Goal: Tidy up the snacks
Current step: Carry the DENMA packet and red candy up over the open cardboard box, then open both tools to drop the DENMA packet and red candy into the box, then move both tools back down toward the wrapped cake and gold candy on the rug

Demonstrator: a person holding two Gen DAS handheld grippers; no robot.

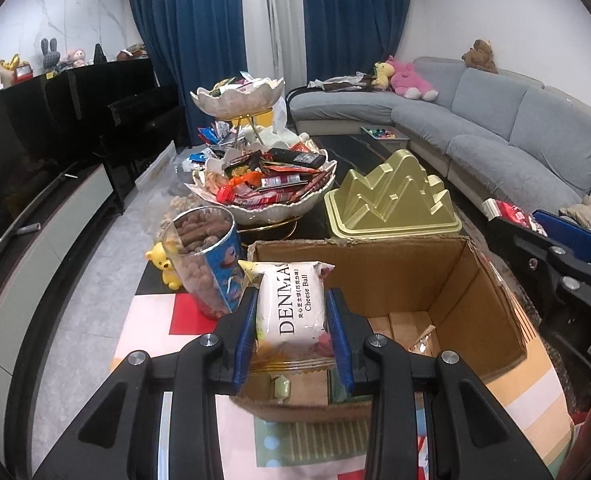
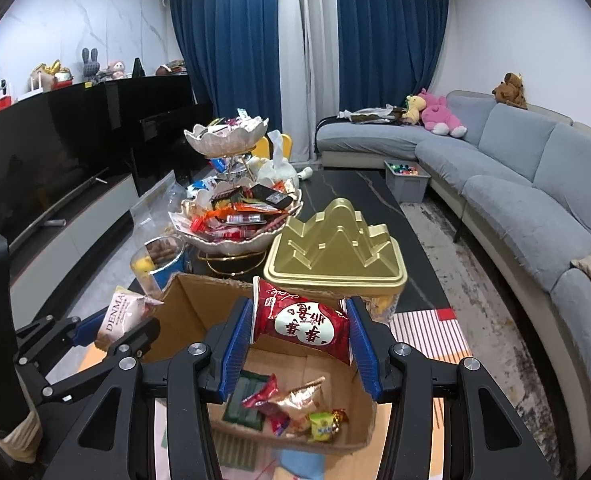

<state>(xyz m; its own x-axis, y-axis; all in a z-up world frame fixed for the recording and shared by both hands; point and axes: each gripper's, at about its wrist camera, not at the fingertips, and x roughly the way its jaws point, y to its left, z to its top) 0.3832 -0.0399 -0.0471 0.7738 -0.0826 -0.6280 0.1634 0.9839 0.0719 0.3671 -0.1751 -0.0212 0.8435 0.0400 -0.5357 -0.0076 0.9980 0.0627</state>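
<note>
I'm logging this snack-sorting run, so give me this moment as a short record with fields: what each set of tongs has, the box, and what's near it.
left tongs: shut on white Cheese Ball packet, above the box's left edge
right tongs: shut on red snack packet, above the open box
cardboard box: open, several wrapped snacks on its floor
gold lid: mountain-shaped, just behind the box
tiered snack bowl: heaped with packets, behind the box
snack tub: left of the box, open, full

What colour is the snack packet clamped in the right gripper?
The snack packet is red with a white patch of red lettering, clearest in the right wrist view.
</note>
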